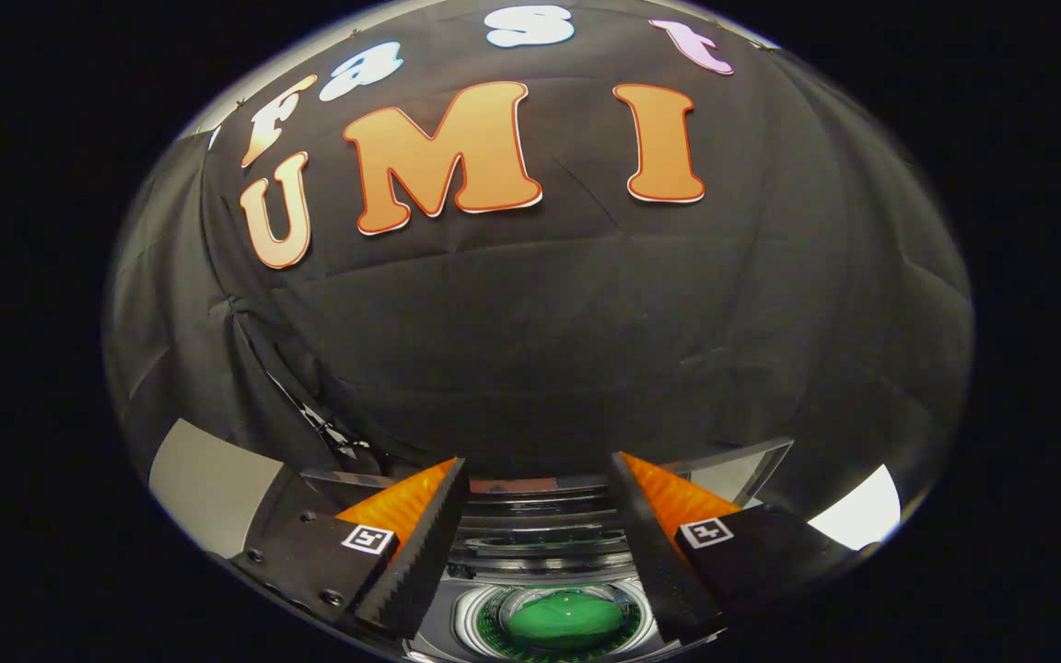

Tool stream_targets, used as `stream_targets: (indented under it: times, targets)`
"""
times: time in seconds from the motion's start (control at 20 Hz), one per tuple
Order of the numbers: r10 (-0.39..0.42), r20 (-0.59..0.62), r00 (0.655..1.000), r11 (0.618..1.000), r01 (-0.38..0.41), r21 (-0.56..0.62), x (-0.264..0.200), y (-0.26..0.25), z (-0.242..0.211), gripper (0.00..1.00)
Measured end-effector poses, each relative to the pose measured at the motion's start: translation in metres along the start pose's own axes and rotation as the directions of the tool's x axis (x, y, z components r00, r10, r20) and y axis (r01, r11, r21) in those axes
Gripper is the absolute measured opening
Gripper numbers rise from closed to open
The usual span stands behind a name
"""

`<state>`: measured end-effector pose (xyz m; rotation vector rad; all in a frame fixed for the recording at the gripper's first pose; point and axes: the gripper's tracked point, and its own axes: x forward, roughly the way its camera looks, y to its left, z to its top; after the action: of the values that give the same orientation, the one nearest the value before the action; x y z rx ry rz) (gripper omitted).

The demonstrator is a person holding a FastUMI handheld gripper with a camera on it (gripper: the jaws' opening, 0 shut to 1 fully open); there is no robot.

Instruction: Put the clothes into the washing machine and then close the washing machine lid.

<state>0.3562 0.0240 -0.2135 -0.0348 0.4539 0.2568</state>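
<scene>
claw: claw (540,516) open, fingers spread wide, nothing between them; it sits above the machine looking mostly at the booth wall.
clothes: soft green cloth bundle (563,619) lies down in the round drum opening, below and between the fingers, not touching them. Looks already inside.
machine: small grey and silver toy-like washing machine (544,543) just ahead of and under the fingertips; ribbed top panel runs between the two fingers, drum ring (468,619) below it.
lid: clear thin plastic lid (733,470), judging by the pale-edged panel standing up beyond the finger on the right side. Seems raised, so not yet closed. Hinge not visible.
handling, cloth: light, limp, no fixed shape; any pinch on a fold would hold. Probably needs no more handling unless an edge hangs over the drum ring; cannot tell from here.
handling, lid: stiff, light, likely slick and thin. Better to push on its free top edge than squeeze it; a hard clamp could flex or crack it.
step: judged at the lid-closing stage.
risk: machine is light, may slide on the worktop if pushed sideways; press along the hinge arc.
</scene>
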Motion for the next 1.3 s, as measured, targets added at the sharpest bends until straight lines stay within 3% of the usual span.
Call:
stream_targets:
  times: [0.3, 0.7, 0.8, 0.85, 0.95, 1.1, 1.3]
  targets:
    - [-0.014, -0.049, 0.999, 1.0, 0.012, -0.028, 0.013, -0.007, -0.012, 0.98]
    - [0.006, -0.013, 1.0, 0.999, -0.006, -0.054, -0.021, -0.007, -0.019, 1.0]
    - [0.032, -0.201, 0.979, 0.999, -0.031, 0.009, -0.028, -0.01, -0.087, 0.99]
    - [0.06, -0.246, 0.967, 0.995, -0.038, 0.09, -0.04, -0.009, -0.115, 0.99]
    - [0.063, -0.27, 0.961, 0.991, -0.028, 0.131, -0.054, -0.018, -0.156, 0.98]
    - [0.048, -0.181, 0.982, 0.998, -0.043, 0.034, -0.064, -0.018, -0.126, 0.98]
    - [0.06, -0.015, 0.998, 0.998, -0.06, 0.015, -0.043, -0.009, -0.021, 0.97]
